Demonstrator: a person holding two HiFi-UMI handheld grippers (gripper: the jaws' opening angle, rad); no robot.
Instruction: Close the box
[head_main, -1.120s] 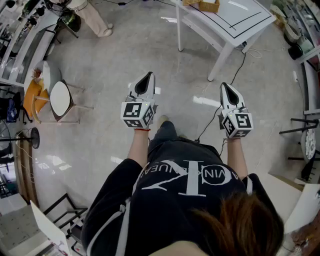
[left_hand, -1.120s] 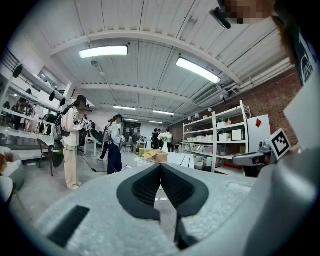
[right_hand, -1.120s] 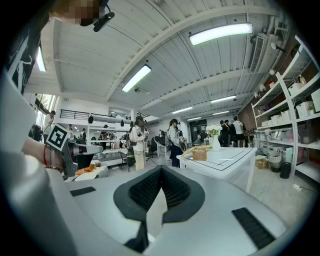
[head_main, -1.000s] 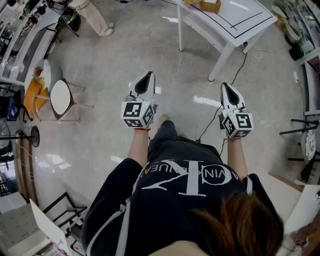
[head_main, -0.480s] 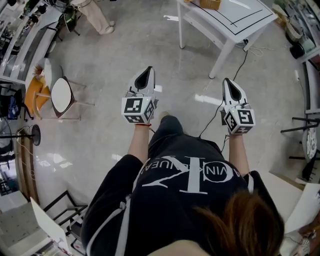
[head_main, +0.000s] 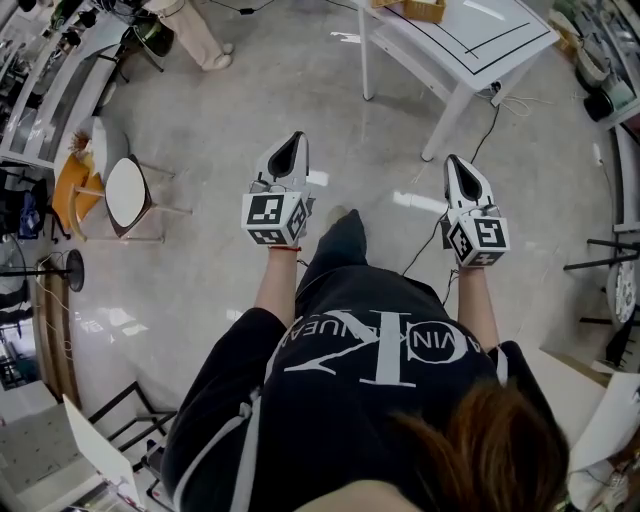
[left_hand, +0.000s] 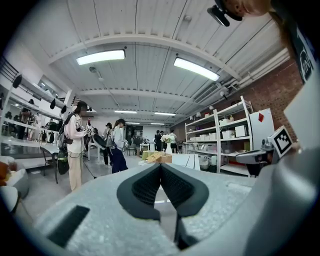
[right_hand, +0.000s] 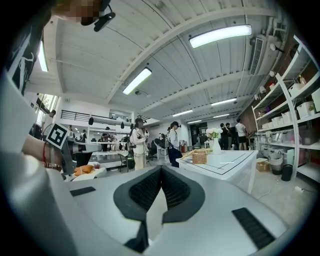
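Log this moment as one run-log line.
left gripper: shut, empty | right gripper: shut, empty | both: level above floor | white table: ahead, untouched | task: not started

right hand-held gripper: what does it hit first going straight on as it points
The right hand-held gripper would probably meet the near corner of the white table first; depth is unclear, so it might slip just past.

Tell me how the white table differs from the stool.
The table has a rectangular top edged with a black line; the stool has a round top with a dark rim. The table stands ahead on the right, the stool on the left. The table is much larger than the stool. Both tops are white.
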